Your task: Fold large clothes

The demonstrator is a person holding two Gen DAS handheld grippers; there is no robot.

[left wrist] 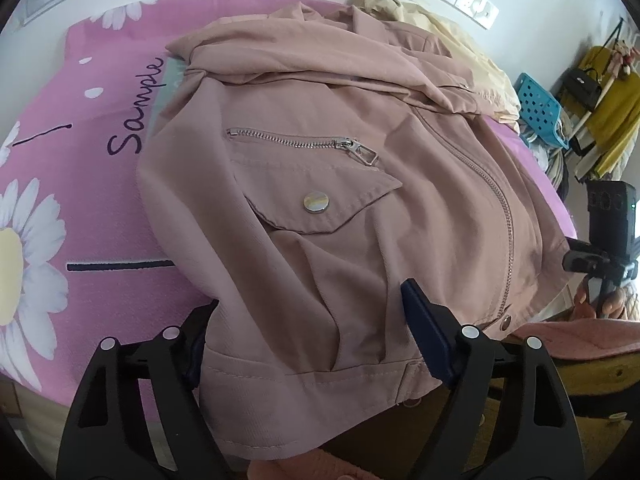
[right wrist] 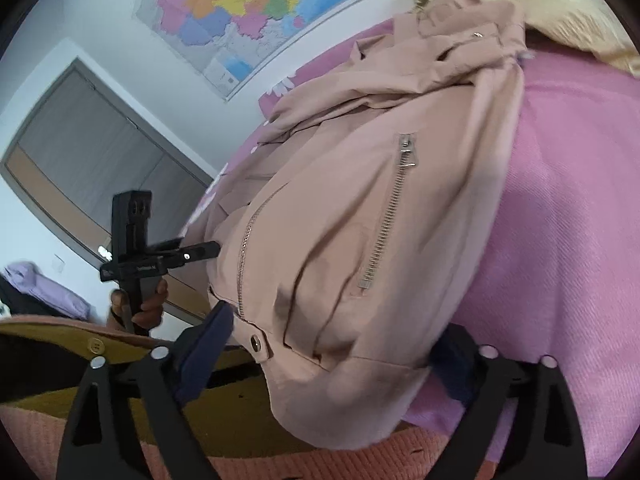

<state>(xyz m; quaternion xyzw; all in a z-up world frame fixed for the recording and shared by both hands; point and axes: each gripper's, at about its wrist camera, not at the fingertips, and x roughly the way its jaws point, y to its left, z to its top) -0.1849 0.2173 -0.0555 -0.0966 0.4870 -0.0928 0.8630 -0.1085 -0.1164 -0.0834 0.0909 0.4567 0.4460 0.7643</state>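
One dusty-pink zip-front jacket (left wrist: 352,184) lies on a pink bedsheet printed with white daisies (left wrist: 52,184), its long axis running from the hem at the bottom centre of the left wrist view up to the collar and folded-over sleeves near the top centre. Two zipped pockets show, one in each view, along with one slanting front zip and one buttoned flap pocket with a round metal snap. The hem hangs over the near edge of the bed. The left gripper (left wrist: 310,340) has its jaws spread wide, one on either side of the hem; the blue pads sit at the cloth's edges, and I cannot tell whether they press on it. In the right wrist view the right gripper (right wrist: 332,356) likewise straddles the hem corner beside the front zip's lower snap, jaws wide, the right pad partly hidden under the fabric, so a grip cannot be confirmed. Each view also catches the other gripper, held in a hand (right wrist: 140,304), at the frame's side. One pale yellow garment (left wrist: 460,40) lies beyond the collar at the upper right. Bare sheet lies open to the left of the jacket in the left wrist view and to its right in the right wrist view. A coloured wall map (right wrist: 256,12) hangs at the top of the right wrist view.
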